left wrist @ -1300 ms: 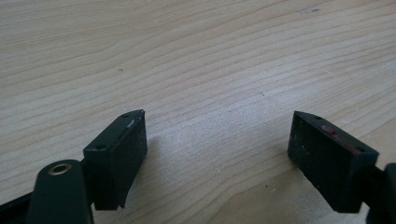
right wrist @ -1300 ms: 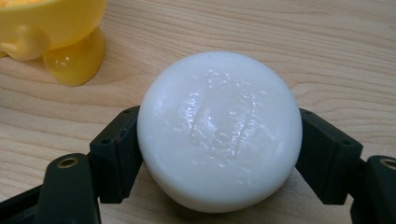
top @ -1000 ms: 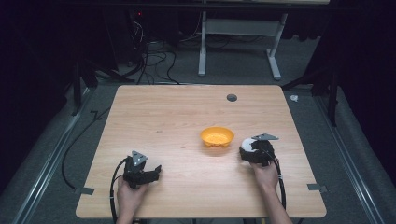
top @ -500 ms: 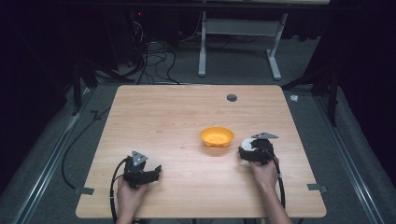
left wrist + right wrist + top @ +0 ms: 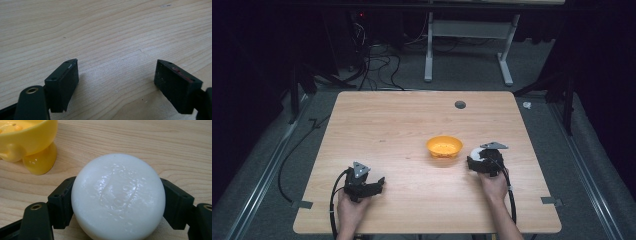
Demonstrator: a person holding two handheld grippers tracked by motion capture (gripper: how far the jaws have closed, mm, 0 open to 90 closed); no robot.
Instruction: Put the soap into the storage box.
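Note:
A round white soap-like puck [image 5: 118, 195] lies on the wooden table [image 5: 412, 125], just right of a small yellow footed bowl [image 5: 444, 146], whose side shows as the bowl [image 5: 27, 137] in the right gripper view. My right gripper [image 5: 477, 159] has just been closing its jaws, and both pads now press on the puck's sides. The puck [image 5: 475, 153] shows white at the gripper's front in the high view. Near the table's front left, my left gripper [image 5: 379, 186] rests in a hand. Its jaws stand wide open over bare wood [image 5: 116, 80] with nothing between them.
A dark round hole [image 5: 460, 104] sits in the table near its far edge. Grey tape tabs [image 5: 551, 201] mark the front corners. Beyond the table are floor cables [image 5: 377, 65] and a white desk frame [image 5: 467, 35].

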